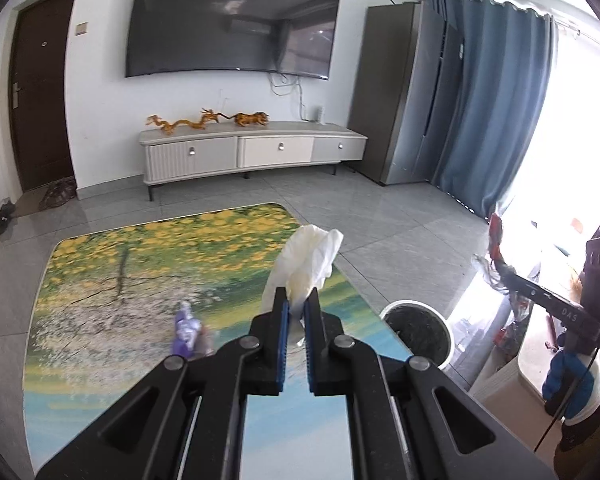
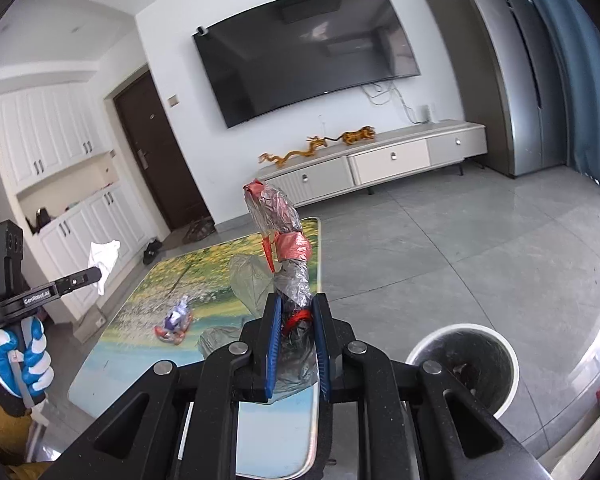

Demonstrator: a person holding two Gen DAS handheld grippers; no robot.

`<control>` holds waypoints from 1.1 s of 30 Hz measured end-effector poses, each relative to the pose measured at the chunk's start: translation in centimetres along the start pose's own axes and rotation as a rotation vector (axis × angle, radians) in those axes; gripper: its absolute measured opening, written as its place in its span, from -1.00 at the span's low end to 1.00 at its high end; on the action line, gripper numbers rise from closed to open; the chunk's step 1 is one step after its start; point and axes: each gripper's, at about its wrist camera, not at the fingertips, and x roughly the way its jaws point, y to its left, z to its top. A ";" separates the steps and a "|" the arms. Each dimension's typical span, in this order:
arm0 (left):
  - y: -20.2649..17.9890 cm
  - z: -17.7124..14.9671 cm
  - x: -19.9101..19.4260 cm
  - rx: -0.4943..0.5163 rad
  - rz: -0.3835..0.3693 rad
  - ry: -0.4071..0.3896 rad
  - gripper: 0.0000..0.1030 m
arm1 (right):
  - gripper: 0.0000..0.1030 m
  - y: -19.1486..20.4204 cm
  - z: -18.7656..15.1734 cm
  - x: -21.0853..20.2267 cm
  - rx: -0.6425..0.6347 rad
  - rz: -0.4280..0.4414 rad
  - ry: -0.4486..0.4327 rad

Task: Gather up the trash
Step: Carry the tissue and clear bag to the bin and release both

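My left gripper (image 1: 296, 300) is shut on a crumpled white tissue (image 1: 306, 258) that sticks up above the low table (image 1: 100, 288). My right gripper (image 2: 296, 304) is shut on a twisted silver and red plastic wrapper (image 2: 278, 216), held upright. A purple wrapper (image 1: 186, 328) lies on the flowery tabletop, also visible in the right wrist view as the purple wrapper (image 2: 175, 320). A white bin (image 2: 462, 364) with a dark liner stands on the floor just right of the table, seen from the left as the bin (image 1: 416, 330). In the left wrist view the right gripper (image 1: 500, 264) hangs beyond the bin. The left gripper (image 2: 96, 274) shows at the left of the right wrist view.
A clear plastic bag (image 2: 250, 280) lies on the table behind my right fingers. A TV cabinet (image 1: 252, 152) stands against the far wall under a television (image 1: 232, 24). Grey tiled floor (image 1: 380, 208) spreads between table and cabinet. Blue curtains (image 1: 492, 100) hang right; gloved hands (image 2: 20, 356) hold the grippers.
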 end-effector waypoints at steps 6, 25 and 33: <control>-5.2 1.8 4.2 0.043 -0.073 0.036 -0.87 | -0.71 -4.3 -0.1 0.0 0.070 -0.044 -0.014; -22.7 -1.3 27.8 0.174 -0.232 0.384 -0.87 | -0.66 -20.4 -4.0 5.7 0.378 -0.274 0.131; -25.1 -2.8 33.3 0.151 -0.261 0.461 -0.83 | -0.45 -23.9 -5.9 9.5 0.427 -0.339 0.226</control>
